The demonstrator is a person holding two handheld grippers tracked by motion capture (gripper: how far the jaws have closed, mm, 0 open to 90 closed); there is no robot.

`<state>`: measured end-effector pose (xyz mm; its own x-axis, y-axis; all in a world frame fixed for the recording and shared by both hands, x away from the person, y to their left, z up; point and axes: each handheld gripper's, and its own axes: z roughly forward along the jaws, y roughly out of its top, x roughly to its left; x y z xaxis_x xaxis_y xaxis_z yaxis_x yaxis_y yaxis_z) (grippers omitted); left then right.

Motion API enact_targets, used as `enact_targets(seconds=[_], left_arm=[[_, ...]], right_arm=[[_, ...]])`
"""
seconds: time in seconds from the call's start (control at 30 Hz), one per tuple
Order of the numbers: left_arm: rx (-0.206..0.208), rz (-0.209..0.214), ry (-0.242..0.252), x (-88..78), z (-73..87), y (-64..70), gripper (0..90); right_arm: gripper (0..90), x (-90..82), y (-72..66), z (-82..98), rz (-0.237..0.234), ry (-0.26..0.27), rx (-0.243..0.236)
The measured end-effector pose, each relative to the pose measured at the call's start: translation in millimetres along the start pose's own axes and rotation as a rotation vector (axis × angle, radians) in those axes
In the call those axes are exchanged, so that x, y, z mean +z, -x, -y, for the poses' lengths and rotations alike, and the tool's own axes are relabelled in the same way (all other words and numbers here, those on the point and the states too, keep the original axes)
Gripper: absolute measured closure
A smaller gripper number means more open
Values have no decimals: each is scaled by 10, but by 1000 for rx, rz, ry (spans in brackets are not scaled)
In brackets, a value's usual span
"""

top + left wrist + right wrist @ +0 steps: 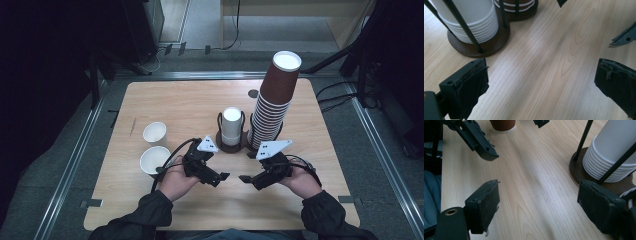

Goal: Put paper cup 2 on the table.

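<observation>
A: Why are both grippers idle?
B: The left gripper (223,176) and right gripper (245,179) gape wide, empty, facing each other over the table (200,100), likely poised.
A: Cups?
B: Stacked in the holder (232,145); two loose cups (154,133) at left.

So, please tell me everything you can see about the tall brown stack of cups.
The tall brown stack of cups is many paper-looking cups nested upside down, with white rims forming stripes and a white base on top. It leans slightly right and stands in a dark holder beside a shorter white stack, far right of the table's centre.
</observation>
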<state>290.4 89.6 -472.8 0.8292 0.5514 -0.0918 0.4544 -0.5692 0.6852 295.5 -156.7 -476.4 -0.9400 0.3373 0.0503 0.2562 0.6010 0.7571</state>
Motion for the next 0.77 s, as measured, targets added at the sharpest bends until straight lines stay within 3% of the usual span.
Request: enact_targets(seconds=[0.57, 0.77], left_arm=[[-1, 10, -5, -16, 48, -30, 0], [-4, 34, -9, -6, 62, -44, 0]], right_arm=[[182, 36, -19, 4, -16, -18, -60], [182, 45, -23, 7, -17, -26, -85]])
